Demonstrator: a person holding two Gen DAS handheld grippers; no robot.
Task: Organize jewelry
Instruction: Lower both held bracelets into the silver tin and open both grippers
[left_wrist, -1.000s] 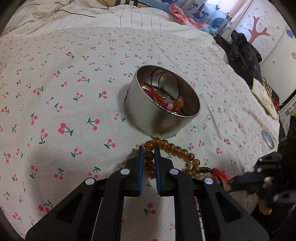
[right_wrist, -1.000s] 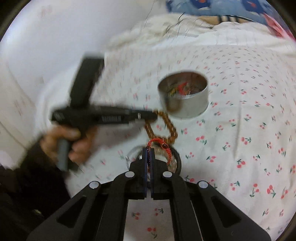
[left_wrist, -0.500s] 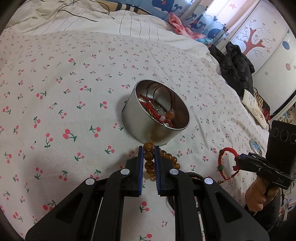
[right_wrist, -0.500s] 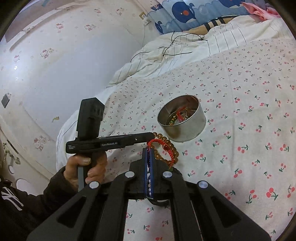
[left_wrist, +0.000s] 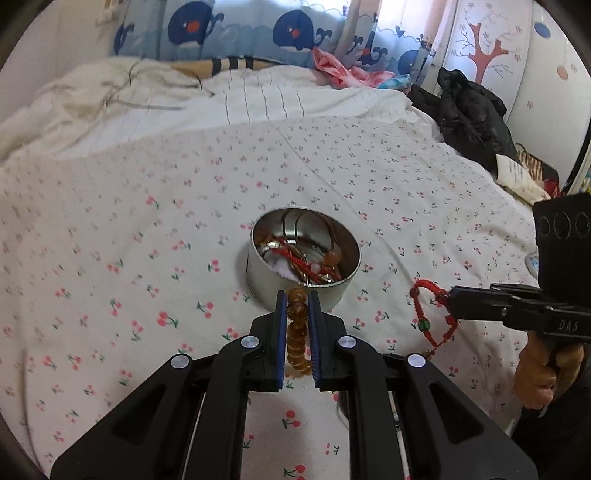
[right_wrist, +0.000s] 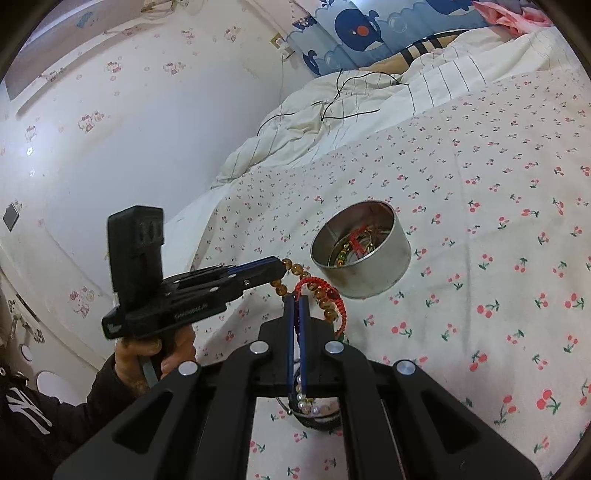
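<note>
A round metal tin (left_wrist: 264, 282) holding red cords and rings stands on the cherry-print bedsheet. My left gripper (left_wrist: 297, 295) is shut on an amber bead bracelet (left_wrist: 295, 332), which hangs from its pads just in front of the tin. My right gripper (left_wrist: 448, 297) is shut on a red cord bracelet (left_wrist: 419, 314) with a green bead, held up in the air to the tin's right. In the right wrist view the right gripper (right_wrist: 297, 297) pinches the red cord bracelet (right_wrist: 327, 286). The left gripper (right_wrist: 282, 267) with the amber bead bracelet (right_wrist: 297, 269) is beside it, left of the tin (right_wrist: 376, 275).
More jewelry, pearl beads (right_wrist: 308, 406) and a dark ring, lies on the sheet under my right gripper. A striped duvet (left_wrist: 258, 99) with a black cable and whale cushions lie at the bed's far end. Black clothes (left_wrist: 469, 110) are piled at the right edge.
Both grippers have risen from the sheet with their bracelets. The amber beads now hang free from the left one, and the red cord bracelet came off the pile.
</note>
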